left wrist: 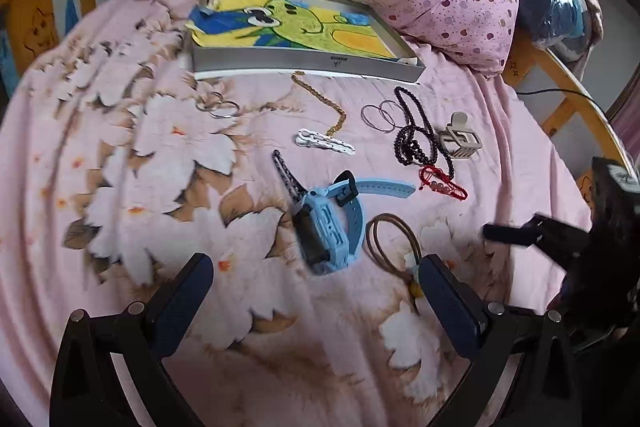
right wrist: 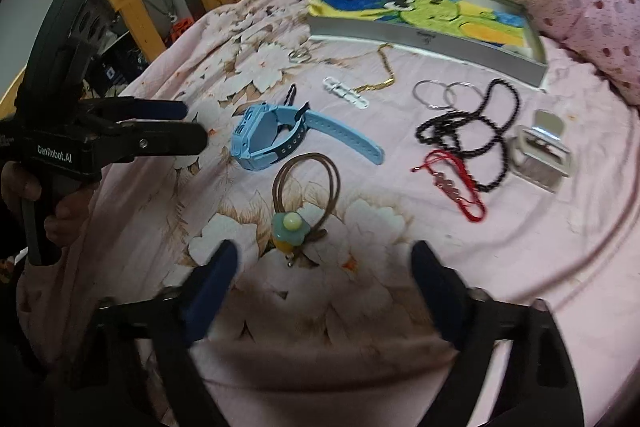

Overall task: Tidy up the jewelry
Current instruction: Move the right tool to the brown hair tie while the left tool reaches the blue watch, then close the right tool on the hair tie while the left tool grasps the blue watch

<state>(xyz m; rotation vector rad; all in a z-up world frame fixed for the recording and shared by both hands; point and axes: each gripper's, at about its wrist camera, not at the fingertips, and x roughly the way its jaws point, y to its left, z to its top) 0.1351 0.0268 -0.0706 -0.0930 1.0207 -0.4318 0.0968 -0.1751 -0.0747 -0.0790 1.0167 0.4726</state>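
A pink floral bedsheet (left wrist: 120, 155) carries the jewelry, all of it spread in front of a shallow grey tray (left wrist: 304, 65) lined with a yellow, green and blue cartoon cloth (left wrist: 288, 23). The tray serves as landmark here; nothing lies on the cloth inside it.

Touching the tray's front wall, a gold chain (left wrist: 320, 99) trails away from it, ending at a white hair clip (left wrist: 325, 143). Off the tray's left front corner sits a cluster of silver rings (left wrist: 218, 107). Off its right front corner lie two thin silver hoops (right wrist: 444, 94), then a black bead necklace (right wrist: 468, 135) with a red cord bracelet (right wrist: 452, 187) at its near end and a beige claw clip (right wrist: 540, 151) beside it. Farther from the tray, near the middle, a light blue watch (left wrist: 328, 223) rests on its side, a dark serrated clip (left wrist: 286, 175) touching it. Farthest from the tray is a brown cord loop (right wrist: 308, 183) with what seems a pale bead on a teal flower charm (right wrist: 290, 229).

The left gripper (left wrist: 316, 287) hovers over the sheet, jaws wide apart and empty, the watch between and ahead of them. The right gripper (right wrist: 324, 271) likewise stands open and empty, framing the charm. A hand (right wrist: 48, 199) grips the left tool's handle.
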